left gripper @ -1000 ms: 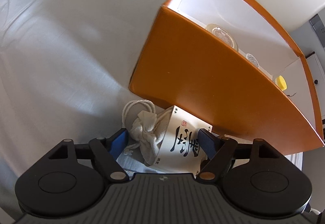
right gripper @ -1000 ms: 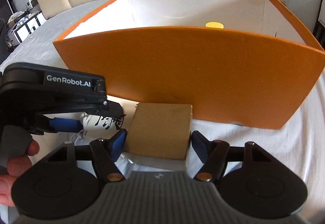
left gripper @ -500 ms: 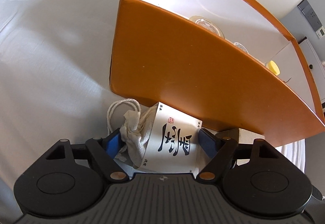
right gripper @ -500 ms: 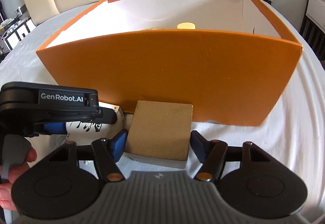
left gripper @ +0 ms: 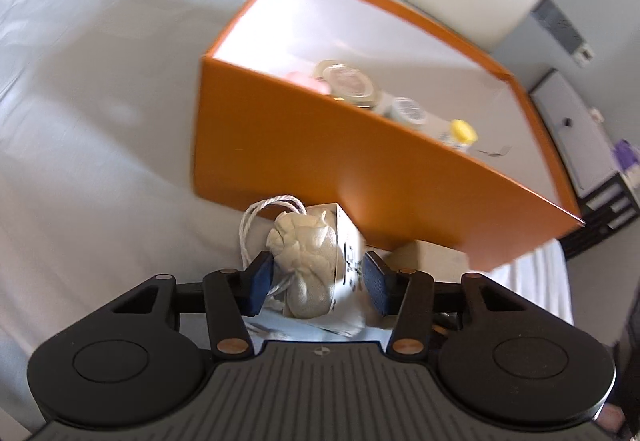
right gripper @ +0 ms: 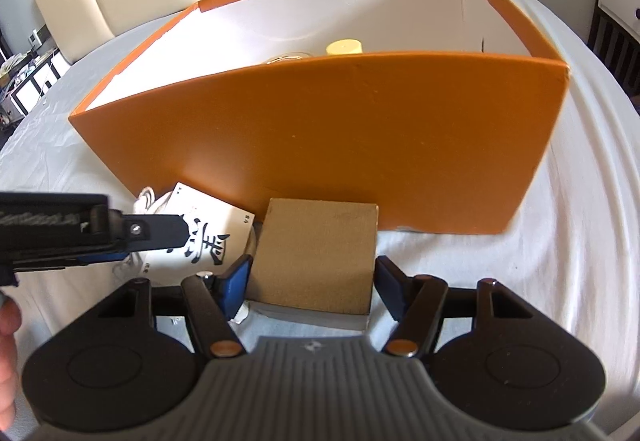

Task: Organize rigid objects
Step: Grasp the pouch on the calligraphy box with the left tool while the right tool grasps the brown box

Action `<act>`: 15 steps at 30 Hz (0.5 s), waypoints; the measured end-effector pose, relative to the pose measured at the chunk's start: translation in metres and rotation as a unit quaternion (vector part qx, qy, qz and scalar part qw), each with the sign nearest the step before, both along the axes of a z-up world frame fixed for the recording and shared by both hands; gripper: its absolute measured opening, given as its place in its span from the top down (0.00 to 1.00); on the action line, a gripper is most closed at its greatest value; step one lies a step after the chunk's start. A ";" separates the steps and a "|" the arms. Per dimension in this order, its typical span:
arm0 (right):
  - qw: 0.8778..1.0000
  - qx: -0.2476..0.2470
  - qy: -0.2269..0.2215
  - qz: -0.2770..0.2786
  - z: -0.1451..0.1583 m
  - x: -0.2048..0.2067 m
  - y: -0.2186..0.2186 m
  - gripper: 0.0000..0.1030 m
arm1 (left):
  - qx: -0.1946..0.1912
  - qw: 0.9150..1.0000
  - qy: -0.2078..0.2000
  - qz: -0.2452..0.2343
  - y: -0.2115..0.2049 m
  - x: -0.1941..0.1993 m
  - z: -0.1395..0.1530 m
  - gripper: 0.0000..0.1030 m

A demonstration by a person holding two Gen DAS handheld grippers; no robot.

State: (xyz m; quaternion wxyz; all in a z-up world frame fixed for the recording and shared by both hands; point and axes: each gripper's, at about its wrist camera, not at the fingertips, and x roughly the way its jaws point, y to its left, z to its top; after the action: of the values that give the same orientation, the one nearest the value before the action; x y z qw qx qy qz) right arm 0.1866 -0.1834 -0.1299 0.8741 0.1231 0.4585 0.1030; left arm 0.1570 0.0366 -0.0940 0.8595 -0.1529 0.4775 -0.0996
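The left gripper [left gripper: 316, 281] is angling steeply down over a small white box [left gripper: 346, 247] with a cloth pouch [left gripper: 306, 261] knotted on one end and a loop of white cord [left gripper: 260, 217] trailing from it. Its jaws have just been closing, and the blue pads [left gripper: 258, 279] are now pressing on the pouch side and the printed side, so the box is being gripped and is tilting off the cloth. The pouch end is facing this gripper's camera, the box's long axis running away toward the orange bin [left gripper: 360, 169]. From the right wrist view, bold black brush characters are showing on the white box's [right gripper: 200, 237] face; I cannot read them.

The right gripper [right gripper: 310, 283] is also pointing down, straddling a flat brown cardboard box [right gripper: 318, 253] lying just beyond its fingers, one edge against the bin wall [right gripper: 340, 137]. Its pads seem to be touching the box's sides; whether they are pressing, I cannot tell.

Inside the bin, beyond both grippers, jars [left gripper: 352, 85] and a yellow-capped bottle [left gripper: 462, 133] are lying along the near wall
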 end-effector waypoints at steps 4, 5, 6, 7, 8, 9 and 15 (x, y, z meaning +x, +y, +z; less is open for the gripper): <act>1.000 0.000 0.001 -0.001 0.000 -0.001 0.000 0.37 | -0.008 0.999 -0.003 -0.038 -0.008 -0.002 0.002 0.55; 1.000 -0.001 0.002 -0.002 0.000 -0.001 0.000 0.37 | -0.004 0.999 -0.001 -0.042 -0.010 -0.001 0.001 0.56; 1.000 -0.004 0.001 -0.002 0.000 -0.001 0.001 0.37 | 0.003 0.999 0.004 -0.039 -0.011 0.000 0.000 0.56; 1.000 -0.003 0.000 -0.002 0.000 -0.002 0.000 0.37 | 0.012 0.999 0.012 -0.034 -0.012 0.003 -0.003 0.56; 1.000 -0.003 0.001 -0.001 0.000 -0.002 0.000 0.37 | 0.021 0.999 0.021 -0.028 -0.013 0.004 -0.005 0.54; 1.000 -0.005 0.000 0.001 0.000 -0.002 0.001 0.37 | 0.025 0.999 0.026 -0.024 -0.012 0.005 -0.007 0.51; 1.000 -0.008 0.000 0.001 -0.001 0.003 0.005 0.37 | 0.030 0.999 0.039 -0.019 -0.015 0.012 -0.018 0.47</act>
State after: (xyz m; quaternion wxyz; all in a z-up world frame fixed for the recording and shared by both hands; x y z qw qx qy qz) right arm 0.1895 -0.1782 -0.1308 0.8750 0.1158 0.4593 0.1003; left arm 0.1687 0.0220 -0.1117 0.8425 -0.1221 0.5160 -0.0955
